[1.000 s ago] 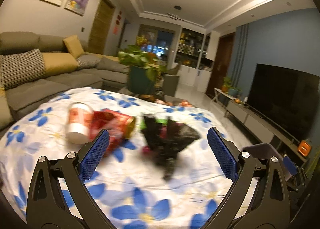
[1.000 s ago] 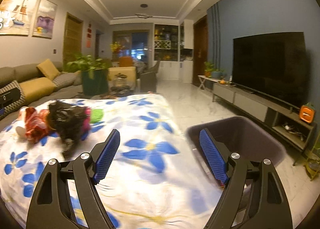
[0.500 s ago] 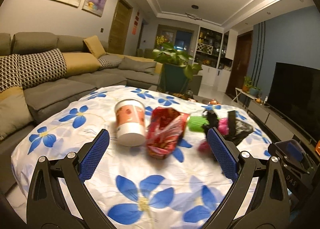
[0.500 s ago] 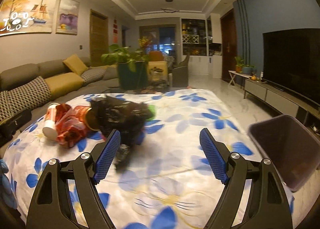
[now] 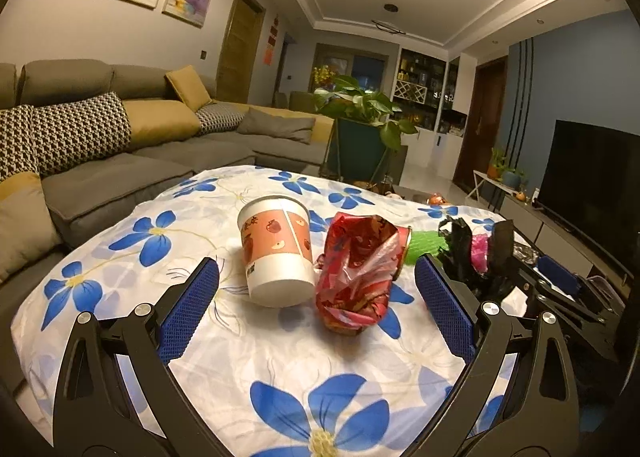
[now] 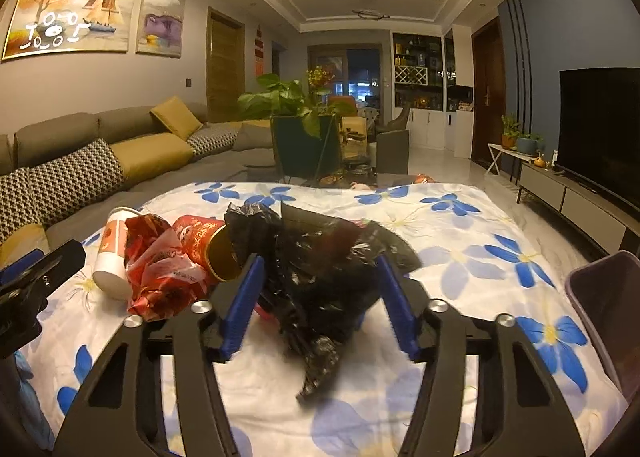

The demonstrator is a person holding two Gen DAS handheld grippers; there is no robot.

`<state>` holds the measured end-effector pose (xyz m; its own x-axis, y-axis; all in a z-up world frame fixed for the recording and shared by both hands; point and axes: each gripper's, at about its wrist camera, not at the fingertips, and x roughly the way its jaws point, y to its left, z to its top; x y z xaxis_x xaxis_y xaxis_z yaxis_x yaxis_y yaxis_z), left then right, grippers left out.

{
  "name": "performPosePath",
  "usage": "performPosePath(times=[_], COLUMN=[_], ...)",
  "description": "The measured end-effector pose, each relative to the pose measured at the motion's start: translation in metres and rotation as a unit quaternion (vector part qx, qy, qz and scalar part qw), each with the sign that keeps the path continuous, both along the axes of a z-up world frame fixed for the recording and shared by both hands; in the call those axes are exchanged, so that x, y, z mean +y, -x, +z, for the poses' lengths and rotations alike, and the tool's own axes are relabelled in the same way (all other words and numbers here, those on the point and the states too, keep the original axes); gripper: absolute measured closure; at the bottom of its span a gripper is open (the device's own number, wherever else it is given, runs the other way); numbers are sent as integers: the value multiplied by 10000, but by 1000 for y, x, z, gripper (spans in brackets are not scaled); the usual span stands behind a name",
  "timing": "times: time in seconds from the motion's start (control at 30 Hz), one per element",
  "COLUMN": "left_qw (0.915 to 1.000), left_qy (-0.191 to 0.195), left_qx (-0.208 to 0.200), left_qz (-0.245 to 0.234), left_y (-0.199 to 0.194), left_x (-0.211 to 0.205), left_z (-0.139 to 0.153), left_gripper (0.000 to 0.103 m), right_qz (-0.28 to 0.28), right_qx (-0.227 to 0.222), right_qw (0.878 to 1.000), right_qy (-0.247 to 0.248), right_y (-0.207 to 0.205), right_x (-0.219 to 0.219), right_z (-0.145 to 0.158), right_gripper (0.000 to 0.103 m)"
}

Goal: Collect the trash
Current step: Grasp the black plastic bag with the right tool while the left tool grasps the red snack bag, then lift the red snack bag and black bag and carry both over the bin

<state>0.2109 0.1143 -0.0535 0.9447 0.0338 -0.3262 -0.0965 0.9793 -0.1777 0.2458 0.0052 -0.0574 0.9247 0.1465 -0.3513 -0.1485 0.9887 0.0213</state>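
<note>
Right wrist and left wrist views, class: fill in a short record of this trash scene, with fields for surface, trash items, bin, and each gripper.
surface: table under a white cloth with blue flowers
trash: cup on its side; red wrapper; red can; black bag
bin: dark bin at the table's right edge
left gripper: open, facing cup and wrapper, touching neither
right gripper: jaws either side of the black bag, contact unclear
</note>
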Motion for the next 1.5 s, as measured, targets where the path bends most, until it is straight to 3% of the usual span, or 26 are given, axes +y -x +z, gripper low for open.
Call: performPosePath(times=[0.27,0.37,0.57,0.77,0.97,1.0,1.13,1.5], left_qw=[9999,9998,9994,9980,9930,9922,9907,9922], left_qy=[-26,-46,-166,-333,-265,-223,-64,186], left_qx=[82,111,126,322,941,1015,1106,819], left_qz=[-95,-154,-269,-431,-656,-686,-789,-924], left_y=[-13,-18,-26,-52,-83,-85,-86,-52], left_x=[-5,-8,-17,-29,-32,-31,-30,-38], left_z=[-6,-6,-3,-2,-12,-14,-17,-5], left_gripper=[8,10,16,31,59,69,85,95], right_qz=[175,177,-47,-149,-210,-224,-276,-415], right_qx=[316,239,-192,-396,-476,-489,-496,-590], right_qw=[9993,9996,9998,9990,9985,9984,9981,9971], right_qy=[7,-3,24,-107,-178,-179,-223,-251], right_y=[-17,-12,16,38,47,48,51,72], right_x=[5,2,-17,-37,-55,-57,-65,-83], right_z=[-8,-8,2,11,18,18,17,19], right_gripper=[92,99,101,101,101,101,101,101])
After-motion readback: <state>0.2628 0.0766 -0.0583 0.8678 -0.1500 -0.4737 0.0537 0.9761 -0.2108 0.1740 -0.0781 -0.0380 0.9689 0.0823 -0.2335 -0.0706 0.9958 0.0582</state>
